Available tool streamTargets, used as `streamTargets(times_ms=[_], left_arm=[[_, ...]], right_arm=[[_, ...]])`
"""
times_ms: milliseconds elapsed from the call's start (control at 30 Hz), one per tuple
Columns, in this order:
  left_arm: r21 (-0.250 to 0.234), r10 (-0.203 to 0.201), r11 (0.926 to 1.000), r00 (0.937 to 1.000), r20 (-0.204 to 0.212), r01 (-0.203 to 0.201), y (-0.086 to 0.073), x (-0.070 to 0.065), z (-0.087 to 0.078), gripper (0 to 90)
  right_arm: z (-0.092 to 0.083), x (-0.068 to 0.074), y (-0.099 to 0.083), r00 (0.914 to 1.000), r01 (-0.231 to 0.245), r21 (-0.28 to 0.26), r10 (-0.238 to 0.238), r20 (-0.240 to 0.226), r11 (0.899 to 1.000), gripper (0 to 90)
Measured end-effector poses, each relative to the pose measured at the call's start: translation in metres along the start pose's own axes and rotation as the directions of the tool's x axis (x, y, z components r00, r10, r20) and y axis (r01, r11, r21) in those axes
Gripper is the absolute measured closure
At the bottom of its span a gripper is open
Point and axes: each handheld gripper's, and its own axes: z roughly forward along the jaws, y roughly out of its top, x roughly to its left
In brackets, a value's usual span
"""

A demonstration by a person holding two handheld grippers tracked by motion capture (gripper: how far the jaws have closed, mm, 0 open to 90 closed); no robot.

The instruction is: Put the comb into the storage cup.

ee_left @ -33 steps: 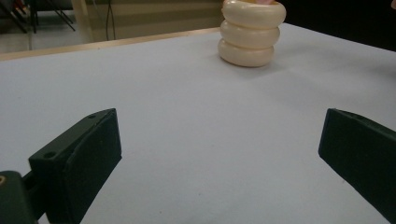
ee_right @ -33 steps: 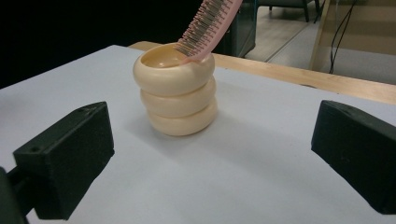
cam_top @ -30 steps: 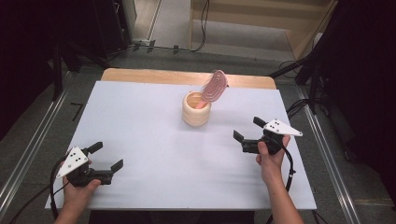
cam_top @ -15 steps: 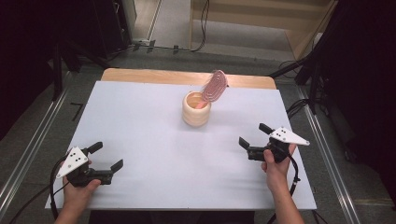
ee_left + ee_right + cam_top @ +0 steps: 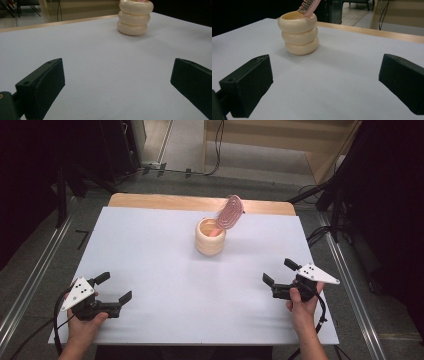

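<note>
Since a second ago the right gripper (image 5: 278, 276) is pulling back from mid-table toward the near right edge, away from the cup (image 5: 210, 236); the left gripper (image 5: 114, 287) is staying put near the left corner; judgement: the comb (image 5: 229, 212) looks already placed, and both hands are retreating to rest.

Left to right: left gripper is sitting low over the table (image 5: 150, 245), jaws wide, holding nothing; its own view is showing the cup (image 5: 135, 17) far ahead and right of centre. The cup is standing upright at mid-table toward the far edge, well apart from both grippers. The comb is standing in the cup, long axis steeply tilted, head pointing up and toward the far right, handle end down inside; teeth (image 5: 308, 5) are showing above the rim. Right gripper: jaws wide, empty, aimed toward the cup (image 5: 298, 32).
</note>
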Motion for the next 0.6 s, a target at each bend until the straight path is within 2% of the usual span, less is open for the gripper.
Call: streamTargets(times_ms=[600], left_arm=[[0.002,0.002,1.0,1.0,-0.002,-0.002,0.0,-0.001,0.0,0.0]], right_arm=[[-0.028,-0.011,-0.016,0.9991,-0.018,-0.005,0.019,0.038,1.0,0.0]])
